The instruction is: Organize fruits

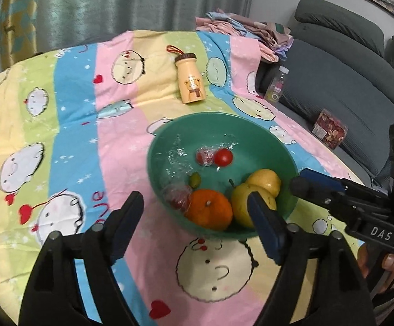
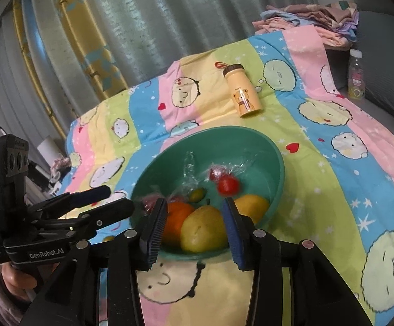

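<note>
A green bowl [image 1: 267, 138] [image 2: 275, 157] sits on the striped cartoon cloth and holds an orange [image 1: 209, 212] [image 2: 176, 217], two yellow pears [image 1: 240, 201] [image 2: 203, 229], a small red tomato [image 1: 223, 157] [image 2: 228, 185], a small green fruit [image 1: 195, 179] [image 2: 197, 194] and plastic-wrapped red fruits [image 1: 179, 197]. My left gripper [image 1: 195, 206] is open and empty, hovering at the bowl's near rim. My right gripper [image 2: 194, 214] is open and empty, over the near rim above a pear. The right gripper also shows in the left wrist view [image 1: 305, 182], the left gripper in the right wrist view [image 2: 115, 198].
A yellow bear-print bottle [image 1: 190, 80] [image 2: 241, 92] lies on the cloth behind the bowl. Folded clothes [image 1: 248, 31] sit at the far edge. A clear bottle [image 1: 275, 84] [image 2: 356, 76] and a red box [image 1: 330, 129] rest on the grey sofa at right.
</note>
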A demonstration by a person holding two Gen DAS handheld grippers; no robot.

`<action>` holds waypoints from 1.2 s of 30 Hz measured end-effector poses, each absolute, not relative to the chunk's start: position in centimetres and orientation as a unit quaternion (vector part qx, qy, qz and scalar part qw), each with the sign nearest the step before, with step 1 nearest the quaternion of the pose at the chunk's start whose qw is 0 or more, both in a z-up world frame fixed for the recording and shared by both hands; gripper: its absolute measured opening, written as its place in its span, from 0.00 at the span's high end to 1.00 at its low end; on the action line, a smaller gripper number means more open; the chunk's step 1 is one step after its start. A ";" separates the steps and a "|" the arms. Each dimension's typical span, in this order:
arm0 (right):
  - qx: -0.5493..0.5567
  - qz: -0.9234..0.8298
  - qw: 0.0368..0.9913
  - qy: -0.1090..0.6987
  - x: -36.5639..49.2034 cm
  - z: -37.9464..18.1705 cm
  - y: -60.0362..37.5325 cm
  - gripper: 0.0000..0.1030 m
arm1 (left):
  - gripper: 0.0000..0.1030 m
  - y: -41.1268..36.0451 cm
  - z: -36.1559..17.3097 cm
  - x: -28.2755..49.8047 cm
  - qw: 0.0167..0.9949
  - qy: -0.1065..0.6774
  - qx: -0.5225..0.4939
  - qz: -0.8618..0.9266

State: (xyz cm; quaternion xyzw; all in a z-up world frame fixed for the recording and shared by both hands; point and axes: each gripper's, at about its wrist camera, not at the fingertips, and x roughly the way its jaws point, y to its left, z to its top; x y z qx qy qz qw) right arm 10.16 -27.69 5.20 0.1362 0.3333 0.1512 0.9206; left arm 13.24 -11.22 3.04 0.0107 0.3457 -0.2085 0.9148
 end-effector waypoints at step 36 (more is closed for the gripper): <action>0.106 0.281 0.866 0.401 -0.3 5.4 -17.3 0.31 | 0.01 2.4 0.6 -1.7 0.917 0.387 -0.059 -0.084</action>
